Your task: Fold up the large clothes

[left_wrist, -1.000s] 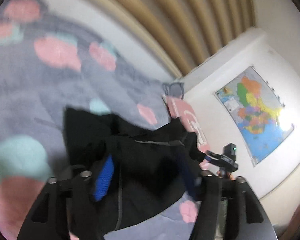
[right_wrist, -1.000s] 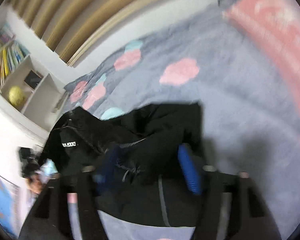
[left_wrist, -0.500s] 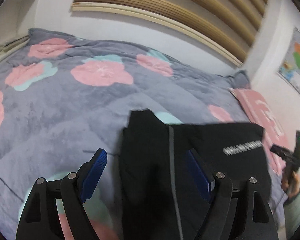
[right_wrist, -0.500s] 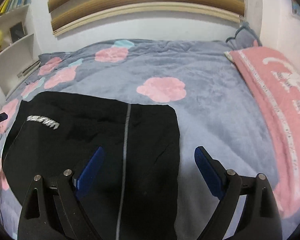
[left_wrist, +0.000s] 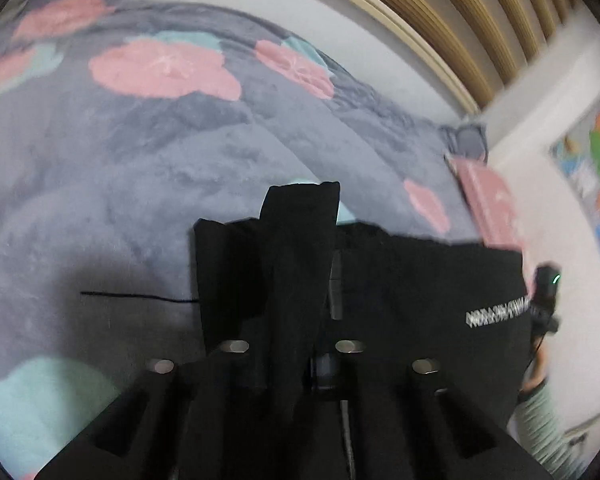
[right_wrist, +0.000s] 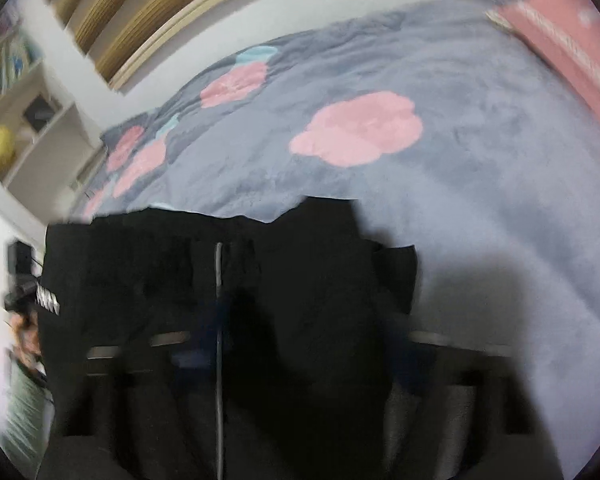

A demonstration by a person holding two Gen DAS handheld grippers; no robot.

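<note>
Black garment lies on grey floral blanket; left hand-held gripper clamps a fold; right hand-held gripper blurred, grip indeterminate.

Bare grey blanket lies open beyond the black garment; pink pillow bounds its right.

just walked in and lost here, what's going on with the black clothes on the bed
A person with tongs in each hand is folding a black garment on a bed covered by a grey blanket with pink flowers. The left tongs look shut on a bunched-up edge of the garment, which stands up between them. The right tongs sit low over the other side of the garment, but that view is too blurred and dark to tell whether they grip it. The rest of the garment lies spread on the blanket.
</note>
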